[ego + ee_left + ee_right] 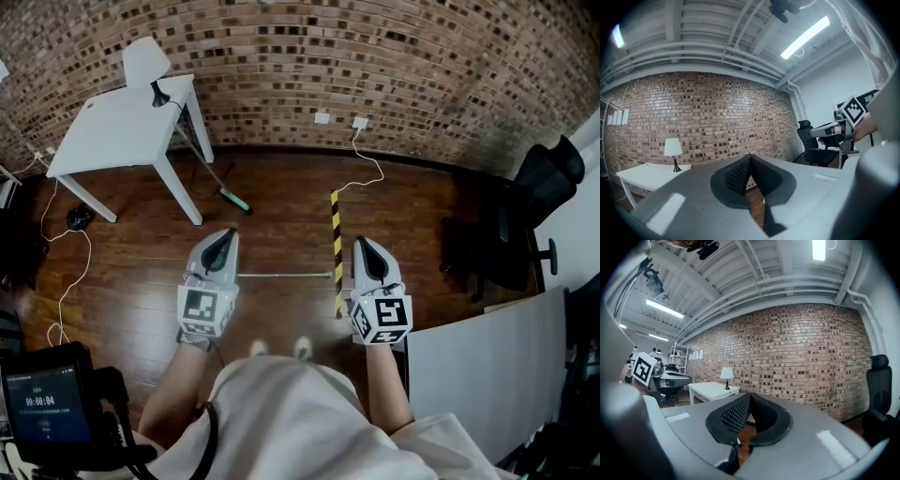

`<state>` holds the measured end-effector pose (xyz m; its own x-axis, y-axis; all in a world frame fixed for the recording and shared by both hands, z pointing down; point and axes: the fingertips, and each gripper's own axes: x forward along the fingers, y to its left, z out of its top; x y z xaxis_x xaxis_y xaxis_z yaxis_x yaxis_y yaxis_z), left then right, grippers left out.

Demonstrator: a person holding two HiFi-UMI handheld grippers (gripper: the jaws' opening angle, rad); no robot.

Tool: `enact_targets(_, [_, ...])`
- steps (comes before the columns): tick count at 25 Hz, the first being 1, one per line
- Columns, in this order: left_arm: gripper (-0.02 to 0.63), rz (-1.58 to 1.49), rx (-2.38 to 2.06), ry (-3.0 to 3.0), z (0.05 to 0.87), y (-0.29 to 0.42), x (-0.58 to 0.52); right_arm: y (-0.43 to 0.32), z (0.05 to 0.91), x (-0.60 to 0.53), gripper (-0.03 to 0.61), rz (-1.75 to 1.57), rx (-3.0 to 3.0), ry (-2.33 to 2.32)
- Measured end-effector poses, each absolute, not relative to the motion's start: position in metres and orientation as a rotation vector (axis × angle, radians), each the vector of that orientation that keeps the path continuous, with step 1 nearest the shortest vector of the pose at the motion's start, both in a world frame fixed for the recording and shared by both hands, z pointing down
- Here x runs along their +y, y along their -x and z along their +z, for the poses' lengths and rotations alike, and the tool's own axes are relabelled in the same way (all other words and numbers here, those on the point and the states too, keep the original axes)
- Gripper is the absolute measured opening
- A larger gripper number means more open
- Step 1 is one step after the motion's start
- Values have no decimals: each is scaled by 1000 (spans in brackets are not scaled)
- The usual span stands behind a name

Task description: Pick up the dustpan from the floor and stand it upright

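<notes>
Where the dustpan (286, 275) is lying: flat on the floor (281, 216), showing only as a thin pale rod between the two grippers, its pan out of sight.
Floor: dark glossy wood planks, running to a rough brick wall (375, 56).
Around: yellow-black striped tape (336, 248) is meeting the rod's right end; a green-tipped pole (211, 173) is slanting by the white table (122, 131) near the far left corner; a black chair (534, 206) is sitting at the right edge.
Left gripper (223, 236): grey shell, ribbed black pads pressing together on nothing, pointing level.
Right gripper (367, 247): pads likewise pressing together, empty, pointing about level.
</notes>
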<state>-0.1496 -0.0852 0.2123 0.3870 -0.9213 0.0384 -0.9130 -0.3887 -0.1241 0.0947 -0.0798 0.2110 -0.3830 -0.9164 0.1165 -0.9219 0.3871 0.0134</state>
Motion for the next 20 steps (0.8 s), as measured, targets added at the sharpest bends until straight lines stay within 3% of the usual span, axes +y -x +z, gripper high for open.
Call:
enact_targets(10, [0, -136, 1594, 2614, 228, 147, -115, -83, 237, -101, 20, 84, -2461, -1718])
enact_targets(20, [2, -279, 1604, 2721, 341, 119, -163, -132, 348, -139, 56, 157, -2367, -1728])
